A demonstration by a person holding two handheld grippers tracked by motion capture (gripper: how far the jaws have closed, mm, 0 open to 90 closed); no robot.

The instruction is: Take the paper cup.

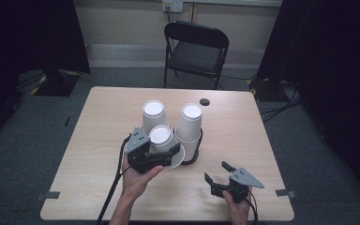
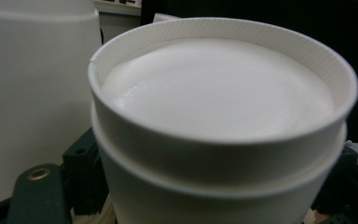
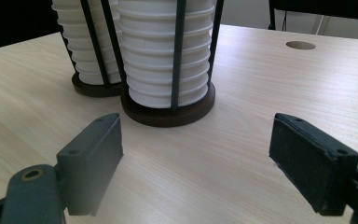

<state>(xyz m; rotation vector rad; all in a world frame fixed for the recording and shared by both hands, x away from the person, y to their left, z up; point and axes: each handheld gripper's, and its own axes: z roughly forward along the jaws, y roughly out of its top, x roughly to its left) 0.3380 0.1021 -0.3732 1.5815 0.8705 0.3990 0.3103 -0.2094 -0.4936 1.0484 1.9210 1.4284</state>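
Two tall stacks of upturned white paper cups stand mid-table, the left stack [image 1: 153,115] and the right stack [image 1: 191,123], each in a rod holder with a dark round base [image 3: 168,112]. In front of them my left gripper [image 1: 157,157] is shut on a short nested stack of white cups [image 1: 161,138], bottom end up and tilted. In the left gripper view that held stack [image 2: 223,93] looms close, with a standing stack [image 2: 32,93] to its left. My right gripper [image 1: 216,170] rests open near the front right of the table, its jaws [image 3: 200,163] wide apart with bare tabletop between them.
A light wooden table [image 1: 103,178] carries everything, with a small round hole [image 1: 204,101] near its far edge. A black folding chair [image 1: 194,51] stands behind the table. A second holder base [image 3: 95,88] sits behind the nearer one.
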